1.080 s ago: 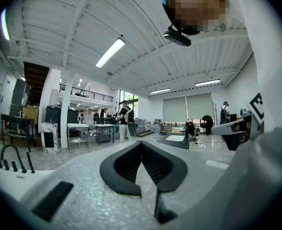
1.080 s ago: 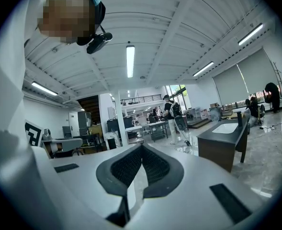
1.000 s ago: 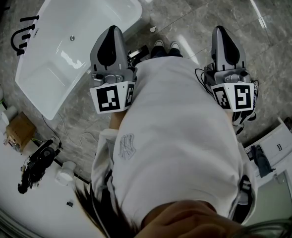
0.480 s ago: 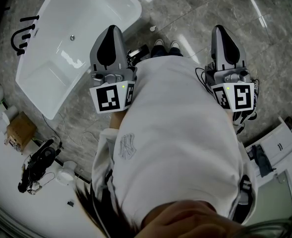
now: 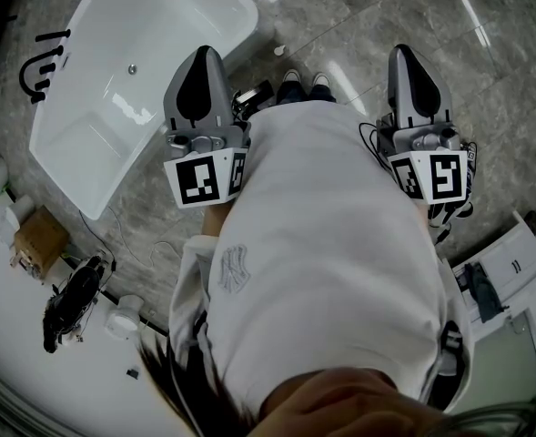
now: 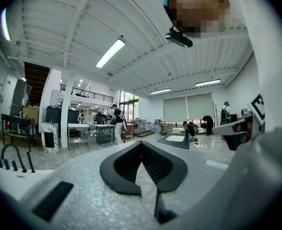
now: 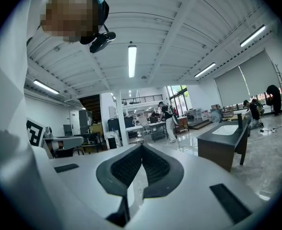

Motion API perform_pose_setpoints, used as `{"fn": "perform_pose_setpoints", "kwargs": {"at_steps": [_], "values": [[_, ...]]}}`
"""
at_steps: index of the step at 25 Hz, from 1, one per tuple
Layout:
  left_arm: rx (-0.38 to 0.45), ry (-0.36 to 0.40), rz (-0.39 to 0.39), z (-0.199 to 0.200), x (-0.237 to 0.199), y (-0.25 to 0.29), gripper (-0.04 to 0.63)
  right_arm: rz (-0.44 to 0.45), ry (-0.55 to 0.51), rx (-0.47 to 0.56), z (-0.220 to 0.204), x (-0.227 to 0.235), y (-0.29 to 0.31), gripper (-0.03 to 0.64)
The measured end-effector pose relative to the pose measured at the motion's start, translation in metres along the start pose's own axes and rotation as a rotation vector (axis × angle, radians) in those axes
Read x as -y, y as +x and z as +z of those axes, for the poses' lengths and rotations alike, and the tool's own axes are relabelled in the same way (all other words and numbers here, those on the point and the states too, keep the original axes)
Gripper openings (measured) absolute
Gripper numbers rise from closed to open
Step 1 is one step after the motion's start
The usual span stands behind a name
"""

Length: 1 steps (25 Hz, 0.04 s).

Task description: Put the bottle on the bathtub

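The white bathtub (image 5: 140, 80) stands empty on the grey marble floor at the upper left of the head view. A small white object (image 5: 279, 51) sits on the floor by the tub's near corner; I cannot tell whether it is the bottle. My left gripper (image 5: 206, 55) is held level beside my body, next to the tub, shut with nothing in it. My right gripper (image 5: 404, 55) is held the same way on the other side, also shut and holding nothing. In the left gripper view the gripper (image 6: 141, 143) has its pads meeting at the tip, as does the gripper (image 7: 141, 147) in the right gripper view.
A black faucet (image 5: 42, 62) stands at the tub's left side, also seen as the faucet (image 6: 11, 157). A cardboard box (image 5: 38, 239) and black gear (image 5: 67, 300) lie at the lower left. A white cabinet (image 5: 509, 267) is at the right. A dark vanity (image 7: 224, 140) and distant people fill the hall.
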<state>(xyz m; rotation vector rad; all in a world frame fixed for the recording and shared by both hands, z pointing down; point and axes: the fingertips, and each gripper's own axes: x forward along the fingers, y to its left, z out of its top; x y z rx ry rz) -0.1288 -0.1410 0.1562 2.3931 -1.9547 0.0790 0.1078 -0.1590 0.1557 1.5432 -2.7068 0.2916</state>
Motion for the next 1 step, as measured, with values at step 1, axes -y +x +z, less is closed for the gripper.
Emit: {"fn": "perform_pose_setpoints", "kwargs": {"at_steps": [1], "values": [[0.000, -0.001, 0.001, 0.0002, -0.0005, 0.0004, 0.014, 0.000, -0.001, -0.001, 0.0001, 0.0000, 0.0005, 0.012]]}}
